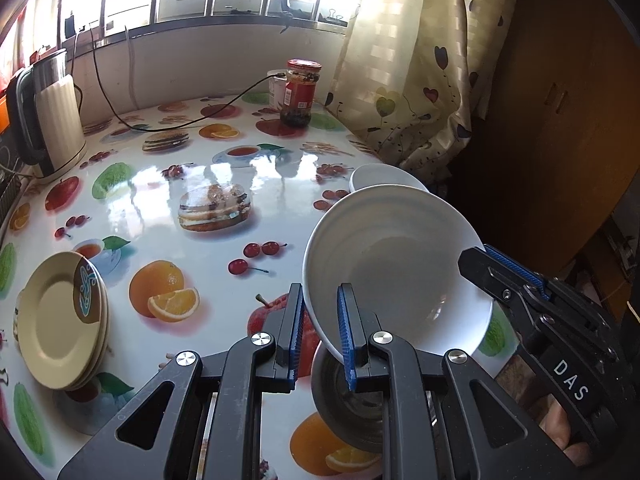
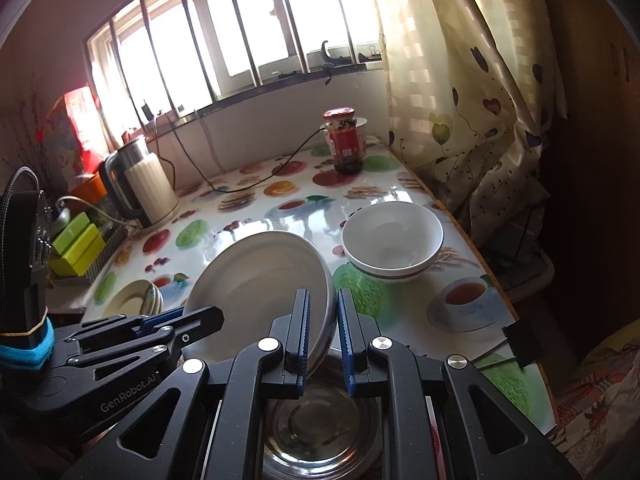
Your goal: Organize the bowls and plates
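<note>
Both grippers grip one tilted white bowl (image 1: 396, 272) above a steel bowl (image 2: 320, 424): left gripper (image 1: 320, 340) and right gripper (image 2: 323, 340) jaws closed on opposite rims. Beyond the jaws sits a striped bowl (image 2: 392, 240); plates (image 1: 60, 320) lie left on the worktop (image 1: 240, 184).

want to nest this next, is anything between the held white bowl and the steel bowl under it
Nothing visible. The white bowl, gripped on both rims by the left hand-held gripper and right hand-held gripper, hangs tilted directly over the empty steel bowl.
</note>
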`<state>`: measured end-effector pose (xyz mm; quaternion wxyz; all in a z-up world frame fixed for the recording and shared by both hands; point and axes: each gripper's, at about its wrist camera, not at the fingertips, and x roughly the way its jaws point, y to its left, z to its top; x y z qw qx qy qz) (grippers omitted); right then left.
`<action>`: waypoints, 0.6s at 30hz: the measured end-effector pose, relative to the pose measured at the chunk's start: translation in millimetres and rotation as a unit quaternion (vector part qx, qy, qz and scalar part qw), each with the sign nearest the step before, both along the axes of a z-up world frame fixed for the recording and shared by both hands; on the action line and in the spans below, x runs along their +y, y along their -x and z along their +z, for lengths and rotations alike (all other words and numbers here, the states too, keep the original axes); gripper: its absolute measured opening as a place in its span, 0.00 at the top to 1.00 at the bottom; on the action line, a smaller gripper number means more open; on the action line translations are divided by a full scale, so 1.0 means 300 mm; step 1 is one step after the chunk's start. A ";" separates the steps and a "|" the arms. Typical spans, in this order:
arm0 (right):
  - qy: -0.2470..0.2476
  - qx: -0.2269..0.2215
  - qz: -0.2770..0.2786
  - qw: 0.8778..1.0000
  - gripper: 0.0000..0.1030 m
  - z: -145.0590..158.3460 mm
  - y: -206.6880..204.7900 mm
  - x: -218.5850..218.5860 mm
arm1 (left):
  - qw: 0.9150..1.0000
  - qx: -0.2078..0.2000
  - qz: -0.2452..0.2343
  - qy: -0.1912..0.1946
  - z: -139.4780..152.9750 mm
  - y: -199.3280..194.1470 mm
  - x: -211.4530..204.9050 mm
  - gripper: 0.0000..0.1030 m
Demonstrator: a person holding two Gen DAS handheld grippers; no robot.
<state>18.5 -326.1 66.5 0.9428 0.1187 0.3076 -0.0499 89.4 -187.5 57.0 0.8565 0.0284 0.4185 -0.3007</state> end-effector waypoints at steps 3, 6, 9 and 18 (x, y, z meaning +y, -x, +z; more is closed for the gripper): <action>0.000 0.000 -0.007 1.000 0.86 0.002 0.037 0.001 | 1.000 0.002 -0.008 0.001 -0.001 0.022 -0.002 0.83; -0.004 0.003 -0.014 1.000 0.86 -0.008 0.075 -0.001 | 1.000 0.008 -0.016 0.000 -0.013 0.043 -0.002 0.83; -0.011 0.006 -0.020 1.000 0.86 -0.025 0.108 -0.004 | 1.000 0.016 -0.021 -0.004 -0.037 0.063 -0.006 0.83; -0.023 0.032 -0.026 0.999 0.86 -0.107 0.149 -0.006 | 0.999 0.033 -0.023 -0.012 -0.083 0.097 -0.005 0.83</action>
